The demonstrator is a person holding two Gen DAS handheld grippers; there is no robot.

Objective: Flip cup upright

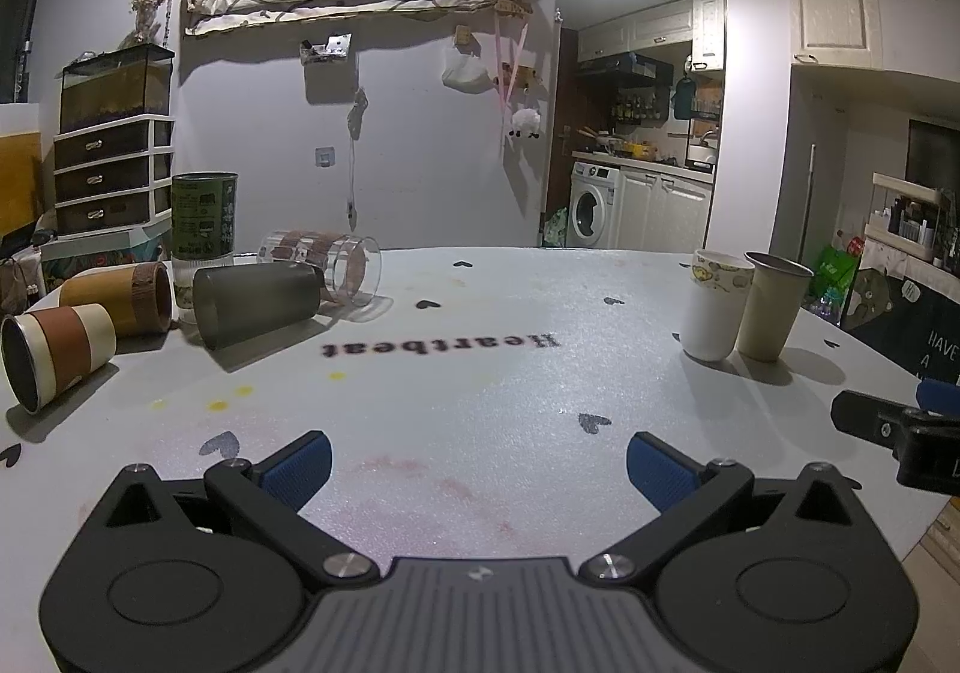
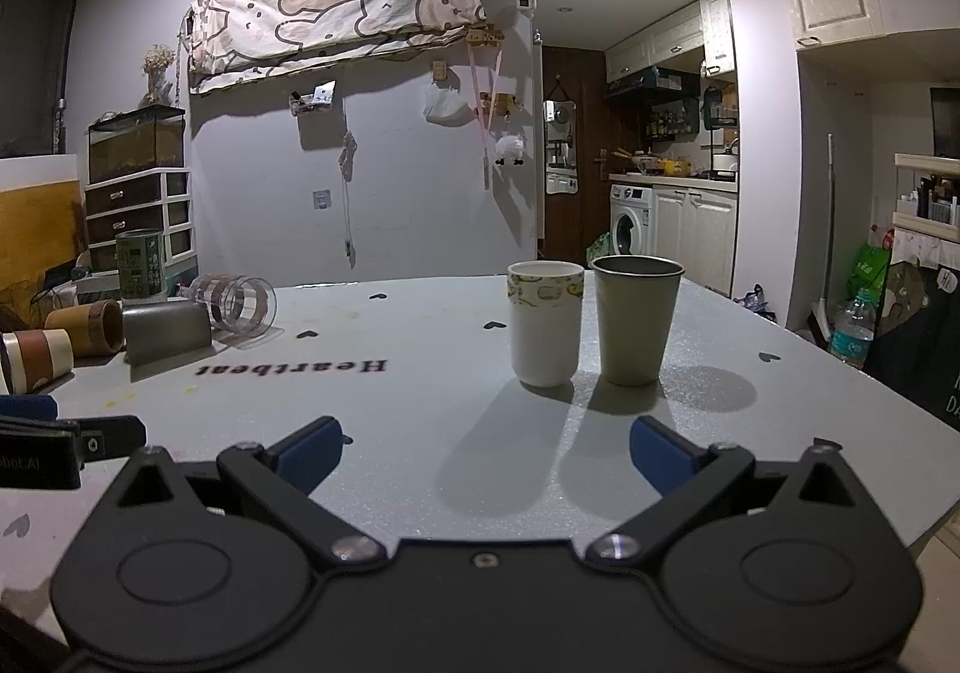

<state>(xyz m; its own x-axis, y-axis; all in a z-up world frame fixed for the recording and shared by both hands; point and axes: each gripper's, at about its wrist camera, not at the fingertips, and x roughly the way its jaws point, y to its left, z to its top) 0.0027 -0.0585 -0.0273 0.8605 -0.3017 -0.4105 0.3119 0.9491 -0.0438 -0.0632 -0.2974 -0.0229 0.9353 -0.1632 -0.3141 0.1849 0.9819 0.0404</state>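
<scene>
Several cups lie on their sides at the table's left: a brown-banded white cup (image 1: 54,358), a wooden cup (image 1: 123,298), a frosted grey cup (image 1: 258,301) and a clear glass (image 1: 327,268). They also show in the right wrist view, the grey cup (image 2: 168,334) among them. A white cup (image 2: 545,322) and a metal cup (image 2: 636,319) stand upright on the right. My left gripper (image 1: 478,469) is open and empty over the table's near middle. My right gripper (image 2: 486,454) is open and empty, in front of the two upright cups.
A green tin (image 1: 204,217) stands upright behind the fallen cups. The grey table (image 1: 480,385) carries the word "Heartbeat" and small heart prints. Its right edge runs close to the upright cups. Drawers and a tank stand at the far left, a kitchen at the far right.
</scene>
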